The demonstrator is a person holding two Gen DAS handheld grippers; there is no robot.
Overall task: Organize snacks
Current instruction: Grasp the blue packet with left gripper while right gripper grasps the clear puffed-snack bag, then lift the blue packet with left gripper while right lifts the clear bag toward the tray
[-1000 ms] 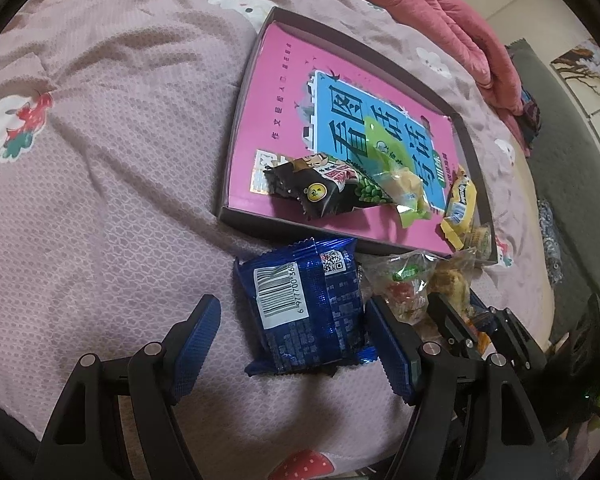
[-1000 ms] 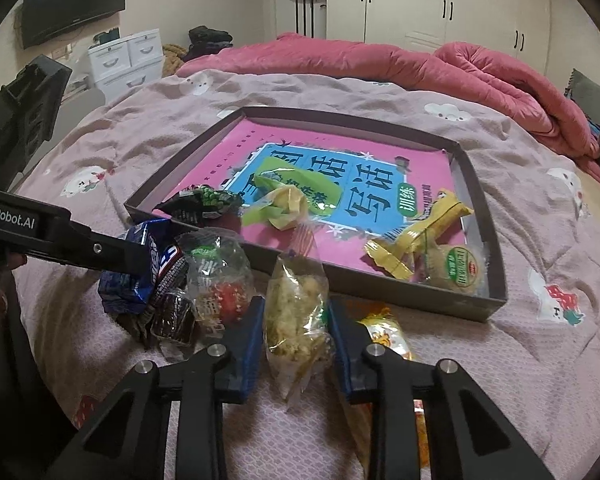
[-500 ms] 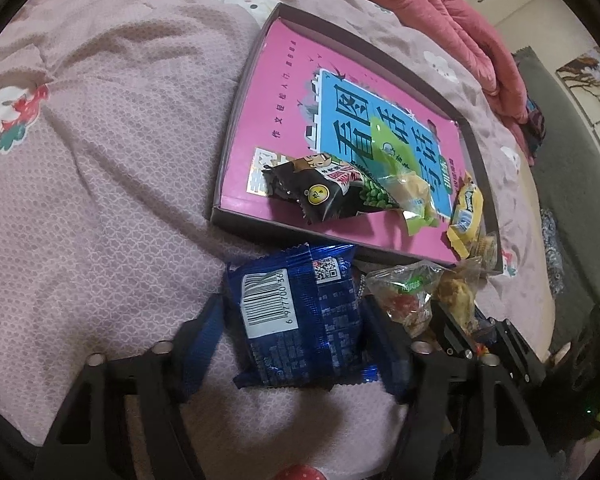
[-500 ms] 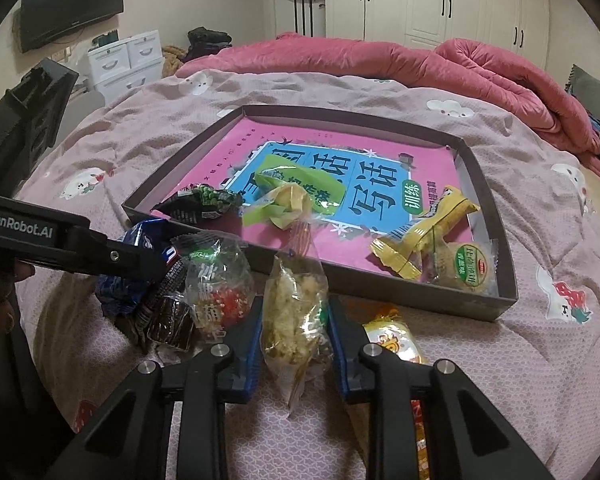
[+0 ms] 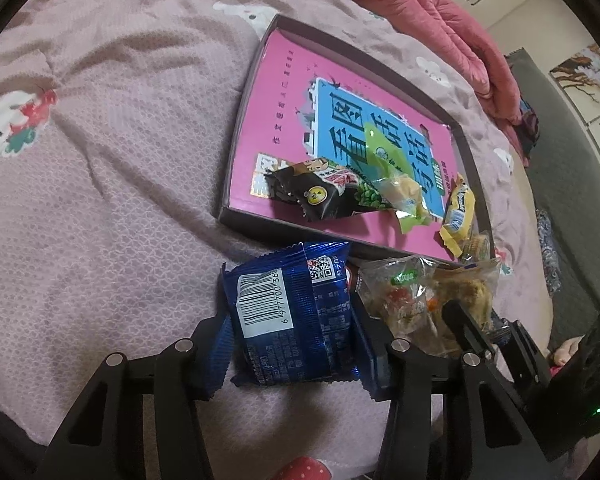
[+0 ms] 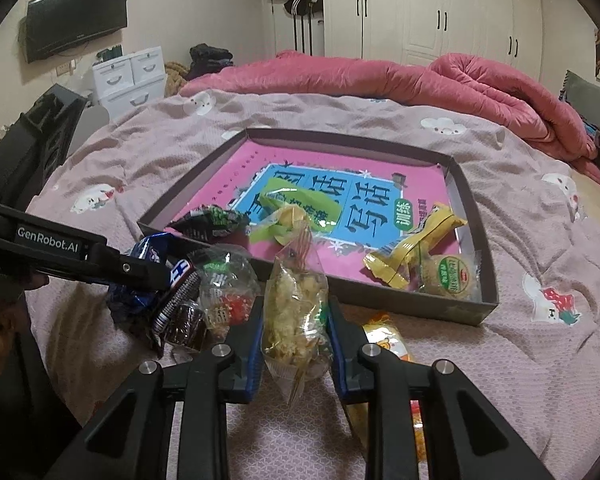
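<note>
While my left gripper (image 5: 292,344) closes its jaws on the blue snack packet (image 5: 290,316), the blue pads already sit against both crinkled edges of the wrapper, barcode side up, on the bedspread (image 5: 112,184) just short of the tray's near wall. My right gripper (image 6: 296,340) has its jaws clamped on a clear bag of pale yellow crisps (image 6: 296,312), held upright, its top leaning toward the tray (image 6: 400,296). Between the two bags lies a clear pouch with red and green pieces (image 6: 226,292), touching a dark striped wrapper (image 6: 180,308). An orange packet (image 6: 388,340) lies on the bedspread beside my right fingers. Inside the dark shallow tray, on a pink book cover (image 5: 284,100), rest a black-and-green packet (image 5: 320,194), a lime-green wrapped sweet (image 6: 280,224), a yellow wrapper (image 6: 416,244) and a round cake in clear film (image 6: 452,276). Beyond lies a bunched pink quilt (image 6: 440,84); white wardrobes (image 6: 440,8) stand behind.
</note>
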